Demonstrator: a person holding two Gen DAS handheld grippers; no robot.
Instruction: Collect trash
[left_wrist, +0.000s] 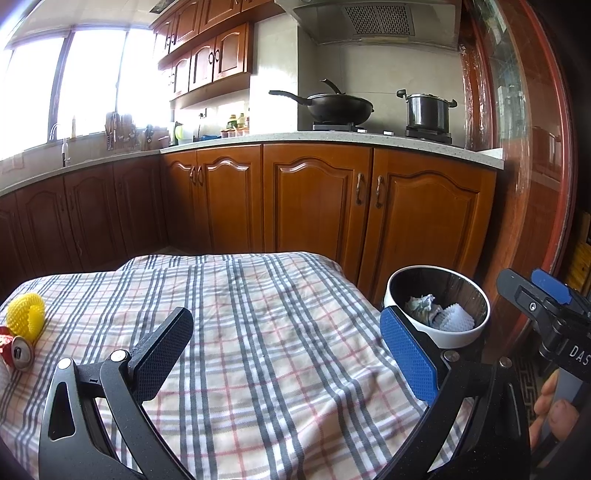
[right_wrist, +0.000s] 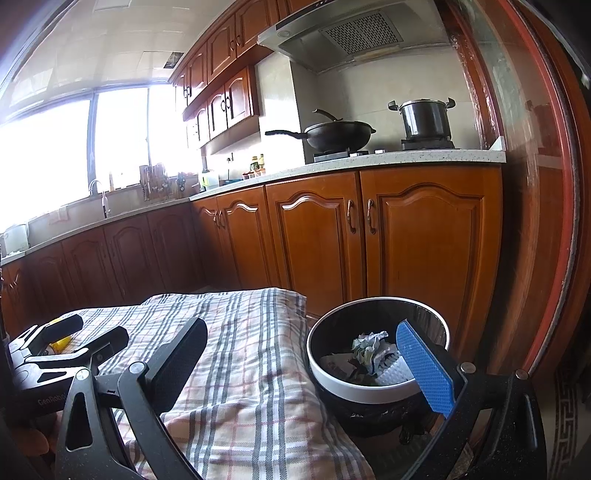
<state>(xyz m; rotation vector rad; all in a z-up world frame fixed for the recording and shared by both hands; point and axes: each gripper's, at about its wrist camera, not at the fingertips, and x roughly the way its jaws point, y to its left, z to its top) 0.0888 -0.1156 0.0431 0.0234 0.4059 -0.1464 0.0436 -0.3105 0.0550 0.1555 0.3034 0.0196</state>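
A round bin with a white rim (left_wrist: 461, 341) (right_wrist: 369, 393) stands on the floor at the table's right end; crumpled paper (left_wrist: 421, 304) (right_wrist: 369, 345) and a white foam net (left_wrist: 458, 317) lie inside. On the plaid cloth's left edge sit a yellow foam net (left_wrist: 26, 315) and a crushed red can (left_wrist: 16, 352). My left gripper (left_wrist: 286, 349) hovers open over the cloth, nothing between its fingers. My right gripper (right_wrist: 310, 363) is open and empty, its blue finger (right_wrist: 424, 369) over the bin. In the right wrist view the left gripper (right_wrist: 77, 336) partly hides the yellow net (right_wrist: 61, 343).
The plaid-covered table (left_wrist: 258, 332) fills the foreground. Brown wooden cabinets (left_wrist: 314, 199) run behind it under a counter with a wok (left_wrist: 340, 105) and a pot (left_wrist: 428, 110). A red door frame (left_wrist: 532, 166) stands at the right. A person's fingers (left_wrist: 550, 410) hold the right gripper's handle.
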